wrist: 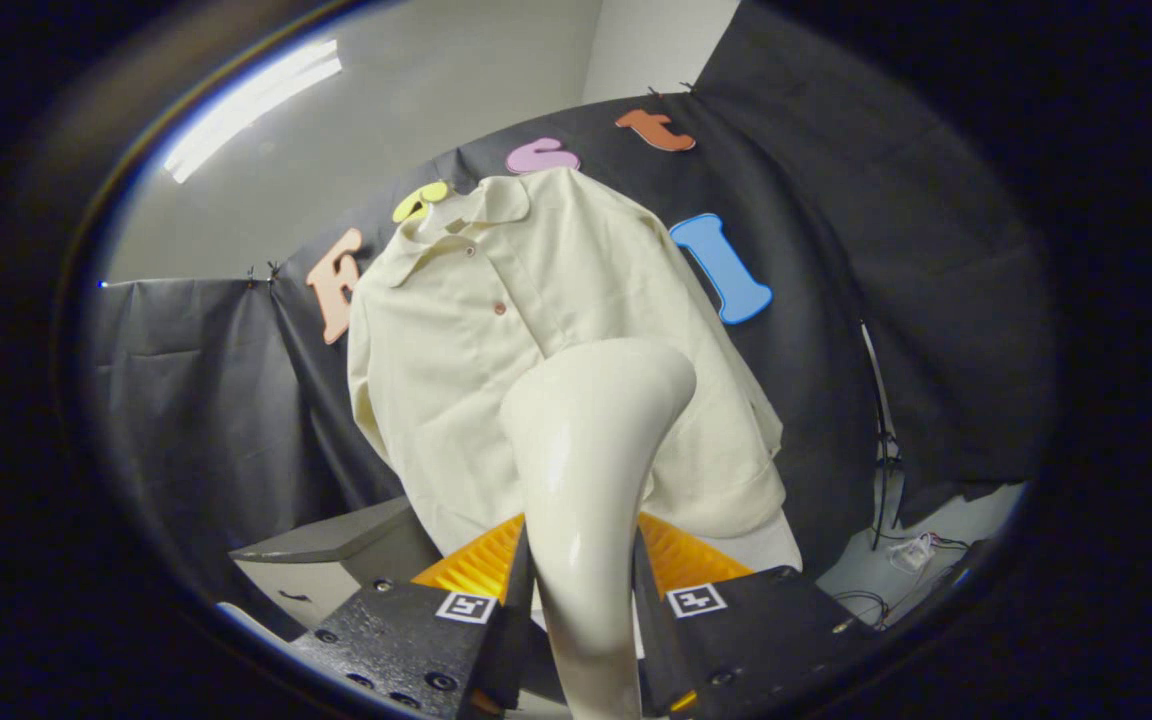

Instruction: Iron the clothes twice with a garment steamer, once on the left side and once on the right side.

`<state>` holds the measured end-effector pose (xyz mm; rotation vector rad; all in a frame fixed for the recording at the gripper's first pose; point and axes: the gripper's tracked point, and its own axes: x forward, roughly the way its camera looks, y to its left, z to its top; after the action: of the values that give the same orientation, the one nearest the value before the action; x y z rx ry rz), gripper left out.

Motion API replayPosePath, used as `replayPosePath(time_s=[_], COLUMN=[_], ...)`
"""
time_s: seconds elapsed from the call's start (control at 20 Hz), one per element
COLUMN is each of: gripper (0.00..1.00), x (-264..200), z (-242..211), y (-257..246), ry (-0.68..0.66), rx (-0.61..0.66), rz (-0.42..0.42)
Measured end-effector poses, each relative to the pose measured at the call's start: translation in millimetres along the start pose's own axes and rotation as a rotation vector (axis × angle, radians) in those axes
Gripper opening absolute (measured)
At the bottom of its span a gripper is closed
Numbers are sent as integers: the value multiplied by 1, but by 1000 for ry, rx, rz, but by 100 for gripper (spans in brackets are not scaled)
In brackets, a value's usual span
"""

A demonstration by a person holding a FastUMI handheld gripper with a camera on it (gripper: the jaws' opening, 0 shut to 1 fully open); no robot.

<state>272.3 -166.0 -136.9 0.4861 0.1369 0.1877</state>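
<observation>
A cream short-sleeved shirt with a collar and small buttons hangs against the booth's black cloth wall, beyond the fingers. My gripper is shut on the cream garment steamer, both fingers pressing its handle from either side. The steamer's wide head rises between the fingers and lies in front of the shirt's lower middle, covering part of it. I cannot tell whether the head touches the fabric.
A grey cabinet or table stands low beside the shirt, past the left finger. Cables lie on the pale floor beyond the right finger. A ceiling light glows overhead.
</observation>
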Motion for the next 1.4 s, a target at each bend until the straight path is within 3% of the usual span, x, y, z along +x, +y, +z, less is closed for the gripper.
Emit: replayPosePath(time_s=[0.55, 0.75, 0.95, 1.2, 1.4], gripper=[48, 47, 47, 47, 47], x=[-29, -40, -56, -82, -92], z=[60, 75, 79, 80, 39], y=[132, 200, 252, 287, 308], ry=[-44, -75, -112, -183, -124], rx=[-111, -105, -160, -265, -324], rz=[21, 107, 138, 59, 27])
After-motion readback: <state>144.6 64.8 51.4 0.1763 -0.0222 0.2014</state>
